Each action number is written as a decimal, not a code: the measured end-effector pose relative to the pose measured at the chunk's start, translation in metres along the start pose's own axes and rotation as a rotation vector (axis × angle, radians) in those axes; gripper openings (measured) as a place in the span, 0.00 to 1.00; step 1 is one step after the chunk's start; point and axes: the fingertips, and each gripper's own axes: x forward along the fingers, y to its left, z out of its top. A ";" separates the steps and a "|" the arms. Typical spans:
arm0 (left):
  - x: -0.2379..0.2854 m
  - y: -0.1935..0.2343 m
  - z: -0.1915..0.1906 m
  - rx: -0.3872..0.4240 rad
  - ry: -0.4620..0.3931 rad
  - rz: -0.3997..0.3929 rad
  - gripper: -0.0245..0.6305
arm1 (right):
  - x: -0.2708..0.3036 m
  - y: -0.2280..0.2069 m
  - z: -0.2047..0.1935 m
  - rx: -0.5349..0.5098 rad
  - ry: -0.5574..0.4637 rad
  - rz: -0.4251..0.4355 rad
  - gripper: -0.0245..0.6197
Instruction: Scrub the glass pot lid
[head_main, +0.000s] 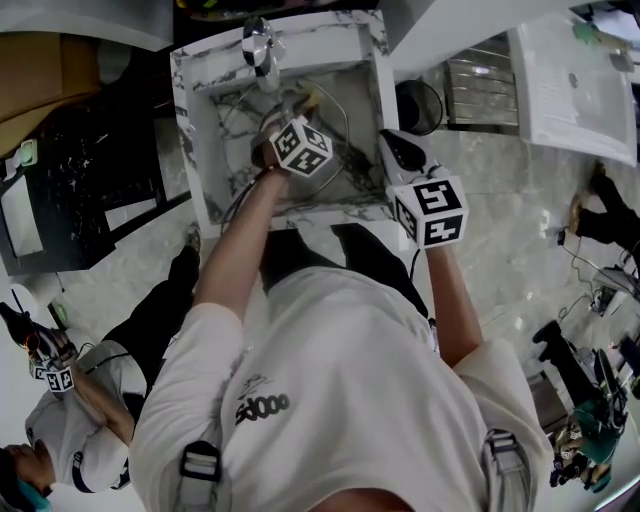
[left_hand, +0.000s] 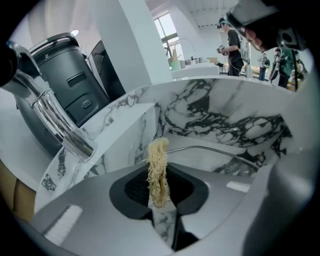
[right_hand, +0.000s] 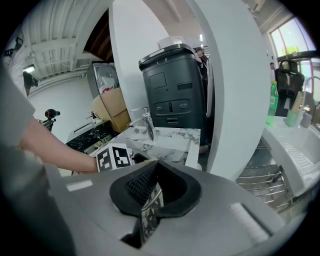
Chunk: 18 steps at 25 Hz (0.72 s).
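In the head view a white marble sink (head_main: 207, 140) holds the glass pot lid; only its thin metal rim (head_main: 345, 118) shows. My left gripper (head_main: 295, 118) reaches down into the basin over the lid. In the left gripper view it (left_hand: 159, 186) is shut on a pale fibrous loofah scrubber (left_hand: 158, 162), which sticks up from the jaws, with the lid's rim (left_hand: 220, 152) curving just beyond. My right gripper (head_main: 398, 148) rests at the sink's right rim. Its jaws (right_hand: 151, 194) are shut with nothing seen between them, and my left gripper's marker cube (right_hand: 114, 157) shows ahead.
A chrome faucet (head_main: 258, 45) (left_hand: 55, 120) stands at the sink's back edge. A dark grey bin (right_hand: 172, 85) (left_hand: 65, 70) is beyond the sink. To the right are a wire dish rack (head_main: 480, 90) and a white counter. Another person (head_main: 60, 400) stands at lower left.
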 end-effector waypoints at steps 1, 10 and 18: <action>0.000 -0.003 0.002 0.010 -0.008 -0.012 0.13 | -0.001 0.000 -0.001 0.002 -0.003 -0.001 0.04; -0.013 -0.047 0.014 0.109 -0.087 -0.162 0.13 | -0.014 0.002 -0.012 0.031 -0.008 -0.015 0.04; -0.032 -0.086 0.015 0.134 -0.155 -0.388 0.13 | -0.018 0.008 -0.018 0.031 -0.010 -0.012 0.04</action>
